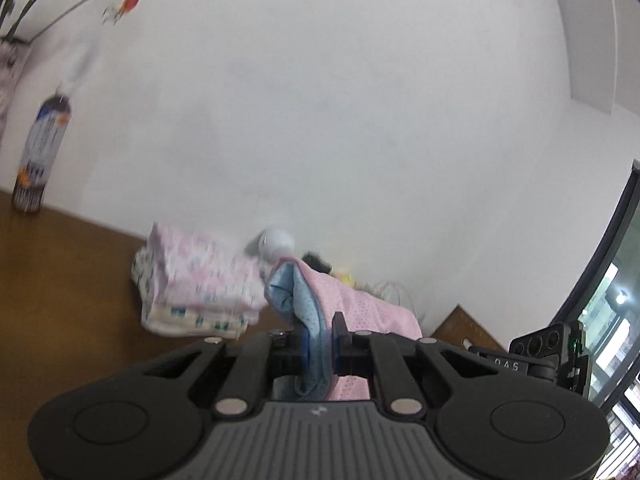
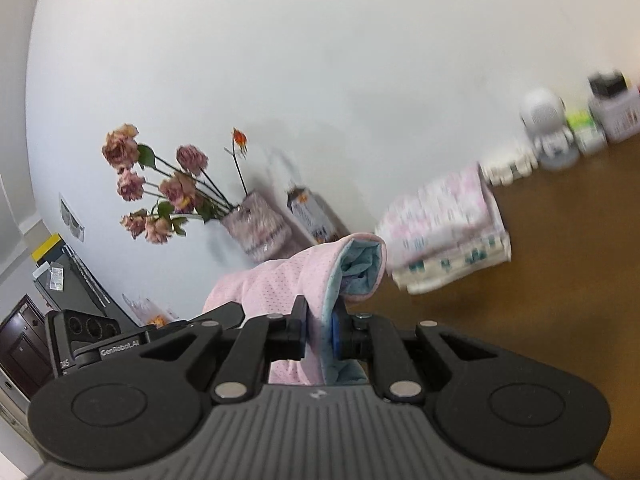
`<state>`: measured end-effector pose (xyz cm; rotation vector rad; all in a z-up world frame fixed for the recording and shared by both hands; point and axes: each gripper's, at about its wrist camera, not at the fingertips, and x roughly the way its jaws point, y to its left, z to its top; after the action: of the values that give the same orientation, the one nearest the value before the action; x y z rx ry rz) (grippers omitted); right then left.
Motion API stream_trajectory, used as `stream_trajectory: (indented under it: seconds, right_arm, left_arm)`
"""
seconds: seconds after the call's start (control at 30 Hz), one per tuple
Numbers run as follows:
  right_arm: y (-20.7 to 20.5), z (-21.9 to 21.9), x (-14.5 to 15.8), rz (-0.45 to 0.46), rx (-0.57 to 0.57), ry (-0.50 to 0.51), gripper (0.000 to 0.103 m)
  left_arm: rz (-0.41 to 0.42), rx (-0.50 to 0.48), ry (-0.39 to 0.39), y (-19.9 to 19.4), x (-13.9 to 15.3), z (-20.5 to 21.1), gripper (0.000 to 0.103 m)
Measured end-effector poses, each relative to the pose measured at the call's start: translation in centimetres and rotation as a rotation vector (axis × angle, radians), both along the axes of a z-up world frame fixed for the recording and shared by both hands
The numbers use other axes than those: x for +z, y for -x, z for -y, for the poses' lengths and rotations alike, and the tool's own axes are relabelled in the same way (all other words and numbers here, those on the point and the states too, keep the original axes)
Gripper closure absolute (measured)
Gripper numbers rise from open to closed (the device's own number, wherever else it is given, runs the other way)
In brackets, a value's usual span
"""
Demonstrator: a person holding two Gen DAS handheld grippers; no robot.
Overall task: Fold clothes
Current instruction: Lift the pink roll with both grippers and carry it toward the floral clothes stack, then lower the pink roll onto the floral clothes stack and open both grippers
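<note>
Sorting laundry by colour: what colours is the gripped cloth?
The cloth is dotted pink outside, light blue inside; clearest in right wrist view.

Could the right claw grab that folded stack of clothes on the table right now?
Probably not as things stand. The right claw is shut on the pink and blue garment, so it has no free grip. The folded stack lies in the open on the brown table, with nothing in front of it.
</note>
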<state>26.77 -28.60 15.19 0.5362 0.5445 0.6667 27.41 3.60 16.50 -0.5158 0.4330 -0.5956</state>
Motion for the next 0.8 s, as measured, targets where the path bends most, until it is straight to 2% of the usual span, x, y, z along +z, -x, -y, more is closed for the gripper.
stream_trajectory:
  seconds: [0.2, 0.4, 0.6, 0.8]
  right_arm:
    - [-4.1, -0.1, 3.3, 0.053, -0.019, -0.005, 0.093]
    - [-10.9, 0.4, 4.0, 0.04, -0.036, -0.015, 0.093]
    - [-18.1, 0.4, 1.1, -0.015, -0.044, -0.001, 0.093]
    - [-23.6, -0.2, -3.6, -0.087, -0.053, 0.007, 0.092]
  left_arm:
    - [0.032, 0.031, 0.008, -4.5, 2.3, 0.5, 0.094]
    - [0.015, 0.051, 0.011, -10.7, 1.6, 1.2, 0.094]
    - [-0.062, 0.073, 0.046, -17.0, -2.3, 1.3, 0.094]
    - [-0.128, 0.093, 0.063, -20.4, -5.4, 0.8, 0.094]
